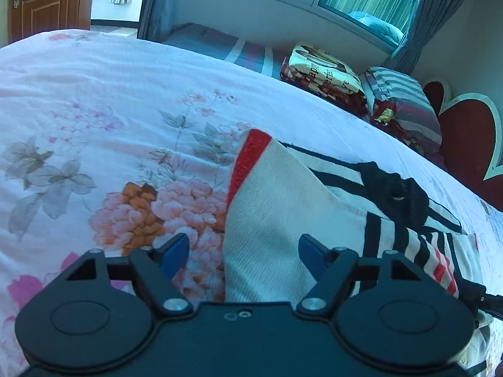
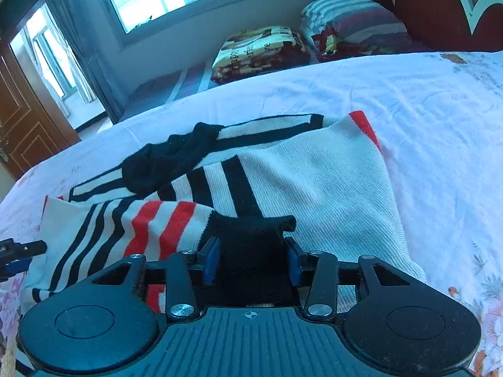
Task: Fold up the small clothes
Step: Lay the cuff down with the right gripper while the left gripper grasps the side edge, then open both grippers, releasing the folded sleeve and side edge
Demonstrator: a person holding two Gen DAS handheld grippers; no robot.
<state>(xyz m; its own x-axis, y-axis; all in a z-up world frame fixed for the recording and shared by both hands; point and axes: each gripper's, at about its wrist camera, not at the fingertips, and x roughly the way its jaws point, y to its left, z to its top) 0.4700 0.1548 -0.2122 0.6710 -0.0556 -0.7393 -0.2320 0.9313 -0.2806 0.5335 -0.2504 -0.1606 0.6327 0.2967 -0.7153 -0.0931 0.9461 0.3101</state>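
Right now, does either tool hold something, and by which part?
The right tool has the black cuff of the striped sweater between its fingers; whether it is clamped cannot be told. The left tool is open, holding nothing.

Striped knit sweater (image 2: 283, 169) rumpled flat on bed.

Around the striped sweater (image 2: 283, 163) the floral bedsheet (image 1: 94, 110) lies open on every side, while folded blankets (image 2: 261, 50) and a headboard (image 2: 440, 9) seemingly stand well beyond it.
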